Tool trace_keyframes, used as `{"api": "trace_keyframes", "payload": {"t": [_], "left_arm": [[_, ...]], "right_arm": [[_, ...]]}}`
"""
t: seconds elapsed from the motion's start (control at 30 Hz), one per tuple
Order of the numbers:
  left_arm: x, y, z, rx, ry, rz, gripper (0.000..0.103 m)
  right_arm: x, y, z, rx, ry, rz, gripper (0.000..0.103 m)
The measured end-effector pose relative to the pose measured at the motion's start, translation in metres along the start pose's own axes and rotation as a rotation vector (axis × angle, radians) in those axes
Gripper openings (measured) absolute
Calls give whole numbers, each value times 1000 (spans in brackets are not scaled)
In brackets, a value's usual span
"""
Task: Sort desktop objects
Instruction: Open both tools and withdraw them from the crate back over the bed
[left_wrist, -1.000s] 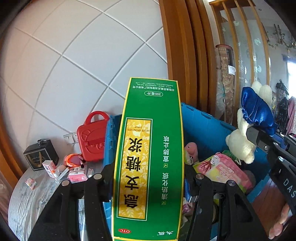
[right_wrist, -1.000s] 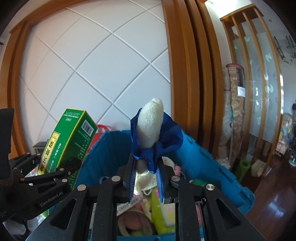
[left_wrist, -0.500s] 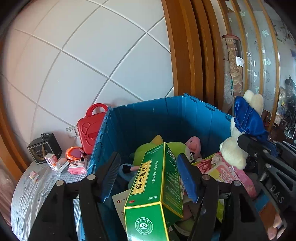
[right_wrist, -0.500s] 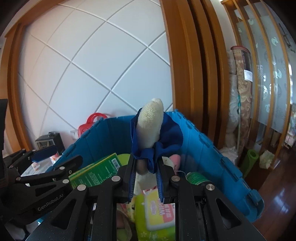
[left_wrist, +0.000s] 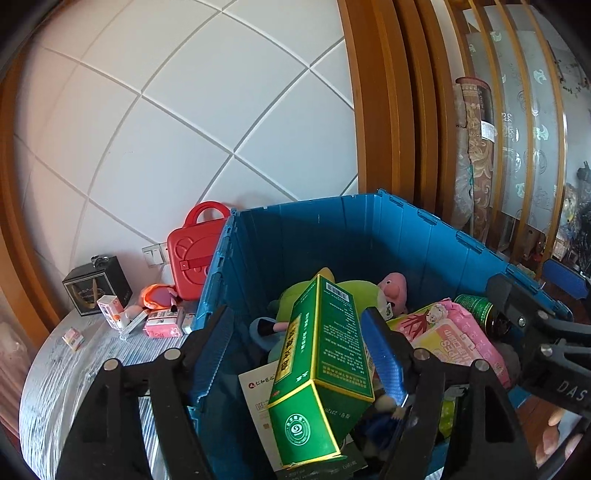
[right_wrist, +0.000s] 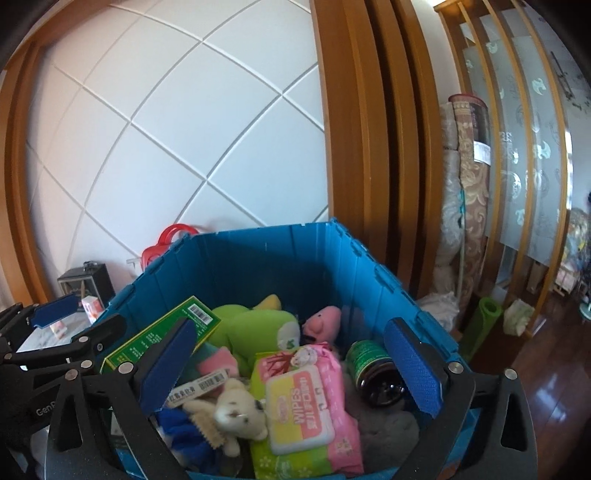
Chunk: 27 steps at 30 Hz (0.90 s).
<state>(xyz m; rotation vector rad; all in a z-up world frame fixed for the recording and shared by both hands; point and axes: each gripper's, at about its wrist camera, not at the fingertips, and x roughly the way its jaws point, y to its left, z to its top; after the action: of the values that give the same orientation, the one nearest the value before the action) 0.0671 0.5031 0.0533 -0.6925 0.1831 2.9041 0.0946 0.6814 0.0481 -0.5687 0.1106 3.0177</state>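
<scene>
Inside blue crate, green box half-hiding papers, plush bear part-buried

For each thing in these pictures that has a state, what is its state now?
Left gripper: open, jaws just opening.
Right gripper: open, jaws just opening.
Green box: released, lying tilted in the crate.
Teddy bear: released, lying in the crate.
Blue crate: open, nearly full.

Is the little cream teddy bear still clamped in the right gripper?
No, the right gripper has just opened wide and the teddy bear lies loose in the blue crate, beside the wipes pack.
</scene>
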Motion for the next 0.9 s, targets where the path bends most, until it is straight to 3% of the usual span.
{"api": "trace_keyframes", "payload": {"t": [0.17, 0.47, 0.67, 0.9], "left_arm": [[-13, 23, -4, -22, -15, 48, 72], [-49, 111, -22, -118, -55, 172, 72], [-65, 191, -52, -197, -30, 233, 72], [-96, 312, -101, -257, 19, 307, 72]], "right_arm": [[-13, 8, 2, 8, -31, 17, 103], [-34, 69, 5, -25, -79, 165, 103], [-47, 137, 3, -69, -98, 226, 103], [-61, 253, -13, -109, -77, 304, 103]]}}
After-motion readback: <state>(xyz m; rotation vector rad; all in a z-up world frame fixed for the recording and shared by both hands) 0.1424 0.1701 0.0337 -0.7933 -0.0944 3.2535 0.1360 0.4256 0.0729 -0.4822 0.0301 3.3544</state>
